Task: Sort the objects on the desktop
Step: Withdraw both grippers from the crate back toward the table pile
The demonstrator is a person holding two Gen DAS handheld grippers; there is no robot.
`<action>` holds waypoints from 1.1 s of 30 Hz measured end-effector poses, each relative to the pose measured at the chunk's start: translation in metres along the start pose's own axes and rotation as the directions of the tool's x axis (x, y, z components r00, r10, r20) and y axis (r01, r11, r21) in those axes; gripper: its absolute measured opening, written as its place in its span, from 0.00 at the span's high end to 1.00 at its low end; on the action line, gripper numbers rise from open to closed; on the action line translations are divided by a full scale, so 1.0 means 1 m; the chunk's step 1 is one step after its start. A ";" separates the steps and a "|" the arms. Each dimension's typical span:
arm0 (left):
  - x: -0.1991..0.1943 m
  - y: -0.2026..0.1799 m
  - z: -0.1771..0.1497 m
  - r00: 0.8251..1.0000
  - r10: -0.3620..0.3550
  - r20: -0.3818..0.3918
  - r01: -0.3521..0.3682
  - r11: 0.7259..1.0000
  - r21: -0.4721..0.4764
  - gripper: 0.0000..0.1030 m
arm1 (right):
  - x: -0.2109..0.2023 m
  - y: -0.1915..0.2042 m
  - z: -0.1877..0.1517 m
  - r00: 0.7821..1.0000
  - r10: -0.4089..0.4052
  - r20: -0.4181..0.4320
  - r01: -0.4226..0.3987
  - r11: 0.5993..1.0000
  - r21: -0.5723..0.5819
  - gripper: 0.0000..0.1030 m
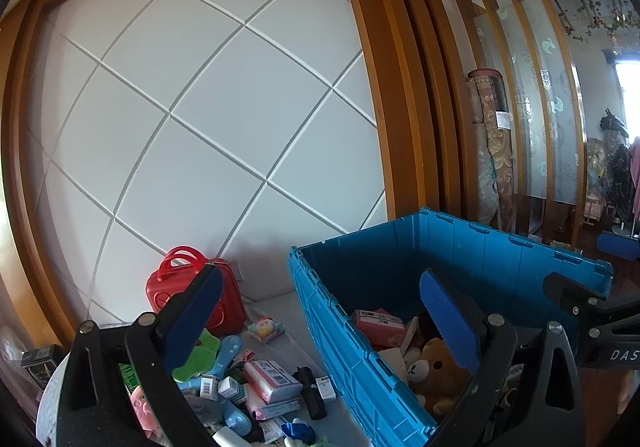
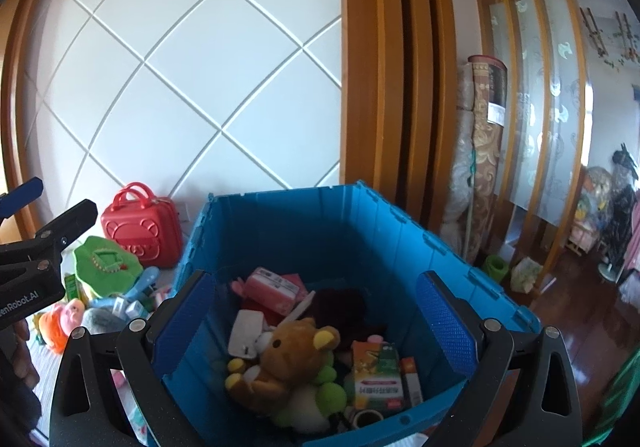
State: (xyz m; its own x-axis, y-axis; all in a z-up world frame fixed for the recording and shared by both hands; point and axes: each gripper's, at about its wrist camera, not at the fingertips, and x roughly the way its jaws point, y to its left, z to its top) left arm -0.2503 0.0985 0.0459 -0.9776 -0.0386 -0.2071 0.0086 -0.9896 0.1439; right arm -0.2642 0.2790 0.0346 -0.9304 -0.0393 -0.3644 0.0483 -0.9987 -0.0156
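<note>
A blue plastic crate stands on the table's right side. It holds a brown teddy bear, a pink pack, a green-and-orange box and other items. A pile of loose objects lies left of it: a pink-and-blue pack, a black tube, a green plush, small boxes. My left gripper is open and empty, above the pile and the crate's left wall. My right gripper is open and empty, above the crate.
A red toy suitcase stands by the white panelled wall. The right gripper's body shows at the left wrist view's right edge; the left gripper's body shows at the right wrist view's left edge. Rolled carpets stand beyond the crate.
</note>
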 end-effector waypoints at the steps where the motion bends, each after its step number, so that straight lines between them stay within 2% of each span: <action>1: -0.002 0.004 -0.002 1.000 0.004 0.001 -0.004 1.000 -0.002 0.02 | -0.002 0.003 0.000 1.000 0.000 0.003 0.000 1.000 -0.003 0.01; 9: -0.020 0.052 -0.018 0.999 0.041 -0.007 -0.041 0.999 -0.018 0.02 | -0.009 0.049 0.001 0.999 0.033 0.006 -0.033 0.999 -0.024 0.01; 16: -0.038 0.124 -0.048 0.992 0.126 -0.030 -0.127 0.992 -0.020 0.02 | -0.012 0.108 -0.004 0.997 0.083 -0.003 -0.083 0.995 -0.045 0.01; 22: -0.054 0.208 -0.089 0.974 0.211 -0.080 -0.216 0.975 -0.054 0.02 | -0.013 0.160 -0.018 0.991 0.128 -0.032 -0.130 0.990 -0.058 0.01; 26: -0.056 0.252 -0.119 0.954 0.267 -0.139 -0.275 0.961 -0.041 0.02 | -0.007 0.193 -0.030 0.986 0.153 -0.070 -0.158 0.985 -0.065 0.01; 33: -0.060 0.297 -0.174 0.934 0.266 -0.237 -0.281 0.959 -0.032 0.02 | 0.002 0.248 -0.058 0.971 0.193 -0.141 -0.204 0.976 -0.073 0.01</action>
State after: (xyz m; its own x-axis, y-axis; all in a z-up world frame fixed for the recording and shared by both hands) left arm -0.1521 -0.2170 -0.0676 -0.8611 -0.3324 -0.3848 0.2901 -0.9426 0.1653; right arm -0.2331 0.0334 -0.0238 -0.8431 -0.2262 -0.4879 0.2637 -0.9646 -0.0085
